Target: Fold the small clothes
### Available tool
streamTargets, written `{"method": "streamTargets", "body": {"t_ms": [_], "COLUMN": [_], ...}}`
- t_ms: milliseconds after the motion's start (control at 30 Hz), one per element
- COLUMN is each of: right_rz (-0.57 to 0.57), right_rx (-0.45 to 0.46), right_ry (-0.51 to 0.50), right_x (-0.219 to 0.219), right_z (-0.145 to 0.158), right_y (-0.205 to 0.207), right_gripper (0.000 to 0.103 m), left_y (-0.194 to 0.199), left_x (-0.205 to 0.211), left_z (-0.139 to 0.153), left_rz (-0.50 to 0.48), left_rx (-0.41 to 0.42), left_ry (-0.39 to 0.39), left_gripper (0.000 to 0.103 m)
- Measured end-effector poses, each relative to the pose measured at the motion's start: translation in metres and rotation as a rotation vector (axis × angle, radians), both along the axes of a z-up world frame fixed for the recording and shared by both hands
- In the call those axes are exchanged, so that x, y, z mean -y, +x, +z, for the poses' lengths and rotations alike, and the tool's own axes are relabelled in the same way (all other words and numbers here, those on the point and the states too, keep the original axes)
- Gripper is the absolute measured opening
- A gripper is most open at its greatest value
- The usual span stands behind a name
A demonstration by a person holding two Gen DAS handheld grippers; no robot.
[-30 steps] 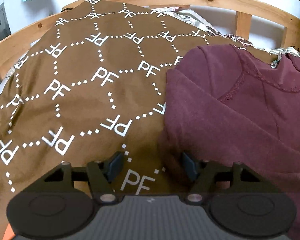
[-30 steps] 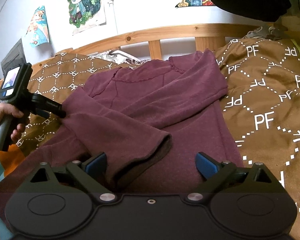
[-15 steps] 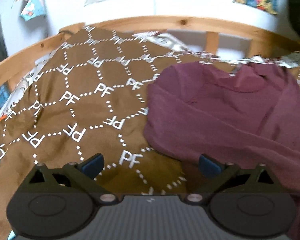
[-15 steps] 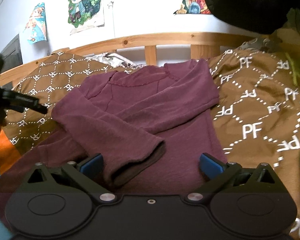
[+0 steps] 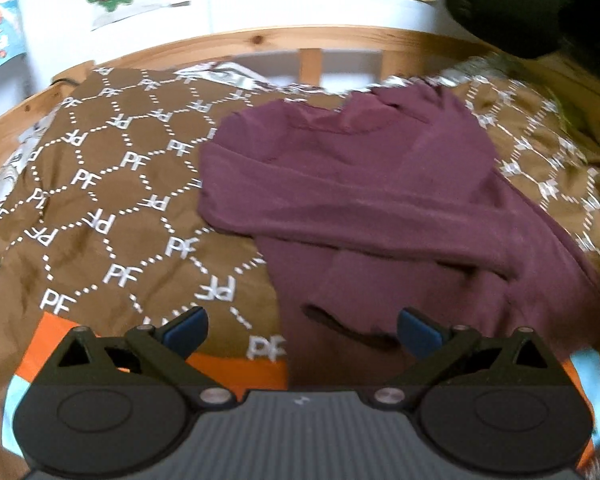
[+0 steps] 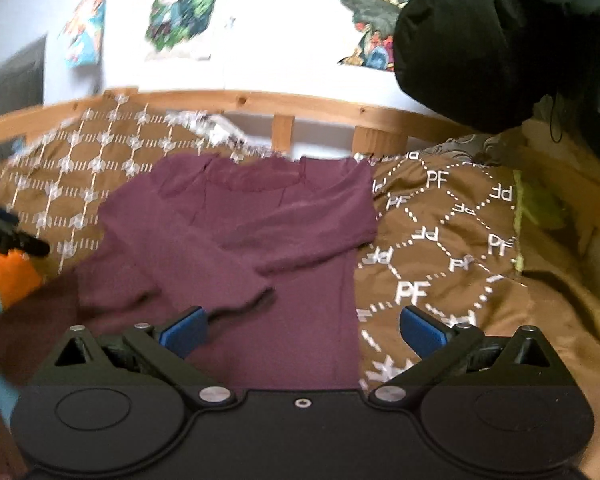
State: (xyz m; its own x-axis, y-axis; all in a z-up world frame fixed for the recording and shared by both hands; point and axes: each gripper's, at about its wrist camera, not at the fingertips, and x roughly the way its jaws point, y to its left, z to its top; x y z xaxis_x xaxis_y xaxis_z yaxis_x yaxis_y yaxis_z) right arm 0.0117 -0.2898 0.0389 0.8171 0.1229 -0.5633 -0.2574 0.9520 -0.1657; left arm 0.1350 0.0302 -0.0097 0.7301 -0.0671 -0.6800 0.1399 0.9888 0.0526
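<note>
Both grippers have drawn back from the maroon shirt point(image 5: 372, 200). The left gripper point(image 5: 302, 330) hovers with fingers apart over its hem; the shirt lies on the brown bedspread point(image 5: 112, 200), sleeves folded across; the right gripper point(image 6: 302, 330) gapes too.

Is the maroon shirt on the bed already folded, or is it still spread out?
Partly folded. The maroon shirt has both sleeves laid across its front, but its body still lies at full length on the brown blanket.
</note>
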Motion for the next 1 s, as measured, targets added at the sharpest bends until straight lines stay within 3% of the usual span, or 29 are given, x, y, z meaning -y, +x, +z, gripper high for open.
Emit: {"method": "streamTargets", "body": {"t_ms": [233, 533, 667, 1000], "right_rz": [0.074, 0.088, 0.08, 0.121], "right_rx": [-0.075, -0.149, -0.136, 0.002], "right_ry": [-0.24, -0.499, -0.511, -0.574], "right_x": [-0.007, -0.025, -0.027, -0.031], "right_z": [-0.014, -0.061, -0.069, -0.081], "right_y": [-0.041, -0.041, -0.036, -0.029], "right_gripper": [0.102, 0.102, 0.102, 0.102], "left_y": [-0.019, -0.031, -0.03, -0.035], "left_x": [0.016, 0.028, 0.029, 0.043], "left_z": [-0.011, -0.022, -0.024, -0.027], "left_rz": [-0.078, -0.131, -0.138, -0.212], "left_rx": [-0.109, -0.173, -0.187, -0.169], "left_ry": [-0.036, -0.039, -0.026, -0.022], "left_gripper": [0.102, 0.102, 0.102, 0.102]}}
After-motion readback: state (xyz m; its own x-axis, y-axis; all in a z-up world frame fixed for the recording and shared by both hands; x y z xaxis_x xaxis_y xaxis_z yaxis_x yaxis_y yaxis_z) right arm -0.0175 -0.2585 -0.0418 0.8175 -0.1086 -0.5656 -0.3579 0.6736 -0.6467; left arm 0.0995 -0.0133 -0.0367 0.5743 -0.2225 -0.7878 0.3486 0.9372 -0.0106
